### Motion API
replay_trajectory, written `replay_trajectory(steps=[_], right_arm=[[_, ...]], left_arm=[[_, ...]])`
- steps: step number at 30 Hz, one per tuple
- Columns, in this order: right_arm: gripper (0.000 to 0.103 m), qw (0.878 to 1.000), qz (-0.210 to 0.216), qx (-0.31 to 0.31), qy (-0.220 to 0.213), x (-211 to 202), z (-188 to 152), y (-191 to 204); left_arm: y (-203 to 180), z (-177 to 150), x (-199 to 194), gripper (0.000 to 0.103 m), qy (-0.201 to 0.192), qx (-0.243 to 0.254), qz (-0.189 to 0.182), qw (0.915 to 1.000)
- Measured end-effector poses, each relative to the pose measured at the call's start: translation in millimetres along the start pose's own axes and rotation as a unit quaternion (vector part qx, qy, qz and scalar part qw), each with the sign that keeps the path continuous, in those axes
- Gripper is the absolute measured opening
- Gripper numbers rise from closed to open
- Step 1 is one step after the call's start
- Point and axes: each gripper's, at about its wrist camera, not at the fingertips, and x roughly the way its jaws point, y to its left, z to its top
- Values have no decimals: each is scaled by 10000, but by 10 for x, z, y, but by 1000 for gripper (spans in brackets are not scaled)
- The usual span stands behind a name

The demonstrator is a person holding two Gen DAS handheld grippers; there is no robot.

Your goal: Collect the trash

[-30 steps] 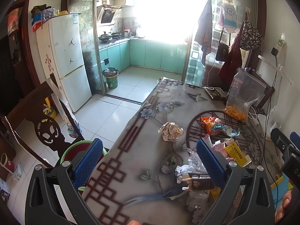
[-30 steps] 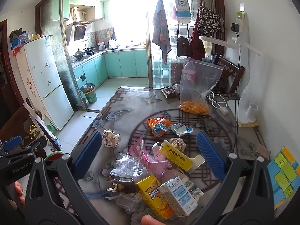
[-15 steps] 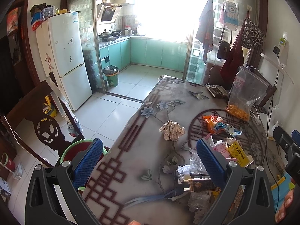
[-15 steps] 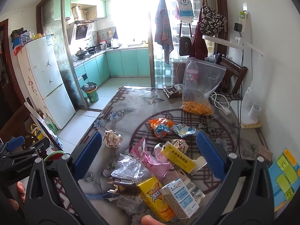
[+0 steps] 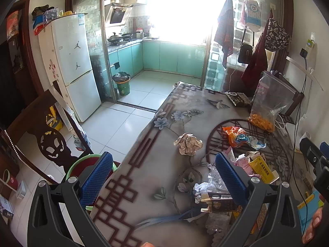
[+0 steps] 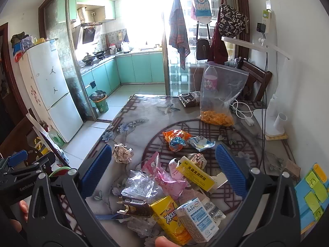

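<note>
Trash is spread over the near right part of the table (image 5: pixel 144 185), which carries a patterned cloth. Both grippers are held above the table's near edge, neither touching any item.

Left gripper (image 5: pixel 164 177): jaws wide apart, holding nothing. Bare cloth lies between the blue pads (image 5: pixel 98 177). The crumpled paper ball (image 5: pixel 188 144) sits beyond the jaws, nearer the right-hand pad and apart from the main heap. The clear plastic wrapper (image 5: pixel 213 179) and the dark flattened carton (image 5: pixel 220 202) lie just beside and partly behind the right-hand pad. A green-rimmed bin (image 5: pixel 82 162) shows below the table edge, behind the left-hand pad.

Right gripper (image 6: pixel 163 173): jaws wide apart, holding nothing. The main heap lies between and in front of the pads: the clear plastic wrapper (image 6: pixel 139 187), a pink wrapper (image 6: pixel 164 177), a yellow box (image 6: pixel 195 175), a yellow drink carton (image 6: pixel 170 220) and a white-and-blue carton (image 6: pixel 197 218) closest to the camera. The orange snack bag (image 6: pixel 175 140) and a pale blue wrapper (image 6: pixel 200 143) lie farther out, centred ahead of the jaws. The crumpled paper ball (image 6: pixel 122 153) rests just beyond the left-hand pad.

A large clear zip bag (image 6: pixel 222 94) with orange contents stands upright at the far right of the table, well apart from the heap.
</note>
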Motion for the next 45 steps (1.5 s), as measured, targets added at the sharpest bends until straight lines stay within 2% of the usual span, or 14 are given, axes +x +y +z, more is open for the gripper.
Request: replay_trajectory(steps=[15, 24, 27, 32, 36, 39, 40, 43, 45], right_arm=[[100, 9998, 177, 12, 66, 39, 22, -30], [100, 9988, 454, 55, 183, 90, 25, -63], [100, 9974, 677, 71, 257, 118, 28, -88], [100, 9961, 779, 17, 404, 188, -15, -136], [100, 9964, 638, -152, 541, 257, -61, -266], [100, 9963, 419, -232, 713, 336, -120, -425], [100, 9949, 323, -319, 896, 401, -187, -476], [100, 9883, 186, -534, 1416, 564, -449, -544], [100, 9844, 271, -602, 1629, 628, -656, -573]], left_arm=[[7, 0, 1, 95, -23, -23, 0, 10000], [-39, 31, -2, 95, -29, 16, -5, 10000], [-53, 45, 15, 95, 6, 2, -15, 10000], [-26, 49, 50, 95, 23, -136, -235, 9996], [31, 34, 70, 95, -72, -210, -482, 9986], [53, -5, 150, 95, -29, -172, -652, 9977], [48, -32, 199, 95, 49, -158, -746, 9971], [-4, -164, 393, 95, 433, -24, -942, 9946], [-73, -254, 488, 95, 655, 135, -1112, 9916]])
